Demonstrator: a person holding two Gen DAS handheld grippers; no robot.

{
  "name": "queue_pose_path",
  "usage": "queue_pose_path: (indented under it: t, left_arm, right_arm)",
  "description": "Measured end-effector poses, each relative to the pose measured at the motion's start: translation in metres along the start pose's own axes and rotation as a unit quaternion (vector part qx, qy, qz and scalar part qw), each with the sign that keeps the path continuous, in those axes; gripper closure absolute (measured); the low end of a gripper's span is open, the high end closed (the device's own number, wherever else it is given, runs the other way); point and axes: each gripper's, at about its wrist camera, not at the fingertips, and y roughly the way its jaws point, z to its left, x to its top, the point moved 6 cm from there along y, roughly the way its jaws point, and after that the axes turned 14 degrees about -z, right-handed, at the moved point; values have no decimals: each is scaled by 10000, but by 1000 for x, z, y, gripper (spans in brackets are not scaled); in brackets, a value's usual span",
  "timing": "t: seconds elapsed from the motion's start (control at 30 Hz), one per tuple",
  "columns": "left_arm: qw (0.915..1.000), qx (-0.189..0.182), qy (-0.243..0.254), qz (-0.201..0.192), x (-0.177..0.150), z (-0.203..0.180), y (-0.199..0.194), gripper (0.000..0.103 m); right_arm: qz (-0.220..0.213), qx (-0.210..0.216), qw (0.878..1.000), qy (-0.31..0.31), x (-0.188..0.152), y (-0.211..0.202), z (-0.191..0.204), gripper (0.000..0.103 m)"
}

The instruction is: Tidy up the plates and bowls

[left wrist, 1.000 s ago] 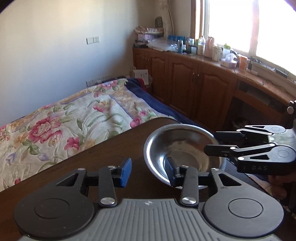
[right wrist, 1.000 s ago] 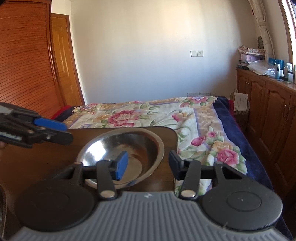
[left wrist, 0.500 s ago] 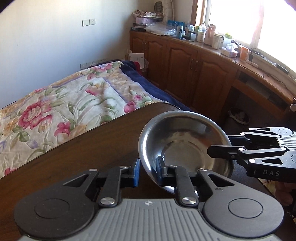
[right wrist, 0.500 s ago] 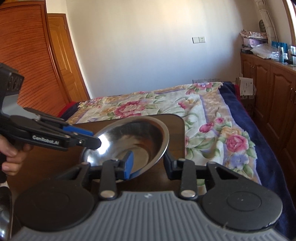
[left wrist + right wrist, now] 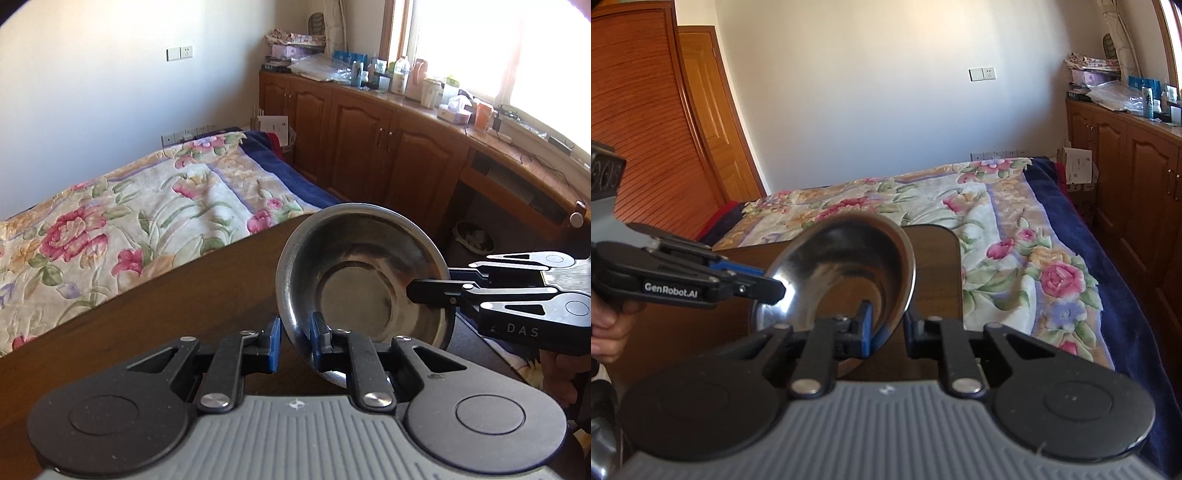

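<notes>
The steel bowl [image 5: 364, 284] hangs tilted above the dark wooden desk [image 5: 177, 302], near the desk's far rounded corner, its hollow turned toward the left wrist camera. Two pairs of tongs grip it by the rim.

In the left wrist view the left tongs [image 5: 294, 345] sit at about 6 o'clock on the bowl. Their jaws are closing, with the rim wedged between the blue pads, one pad outside the wall and one inside. The right tongs [image 5: 417, 291] come in from 3 o'clock and pinch the rim there, one finger lying inside the bowl and the other behind its wall.

In the right wrist view the same bowl [image 5: 849, 273] stands nearly on edge, shiny inside. The right tongs [image 5: 886, 332] are closing on its lower rim at about 5 o'clock, the blue pad inside and the black finger outside. The left tongs [image 5: 775, 288] reach in from 9 o'clock and clamp the rim; a hand [image 5: 609, 325] holds their grip at the picture's left edge.

Beyond the desk lies a bed [image 5: 997, 229] with a flowered cover. Wooden cupboards [image 5: 369, 140] run along the wall under a bright window [image 5: 498, 44], their top crowded with bottles and boxes.
</notes>
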Motion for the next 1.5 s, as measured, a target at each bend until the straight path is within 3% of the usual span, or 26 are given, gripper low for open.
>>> queue_pose_path:
  t: [1.13,1.5]
  left_arm:
    - [9959,-1,194,-880,28,-17,-127,84]
    - [9943,-30,123,-1059,8,-20,-171,84]
  right_arm:
    - [-576,-47,9969,-540,50,-63,51,85]
    - [-755,13,9942,-770,58,-93,78,85]
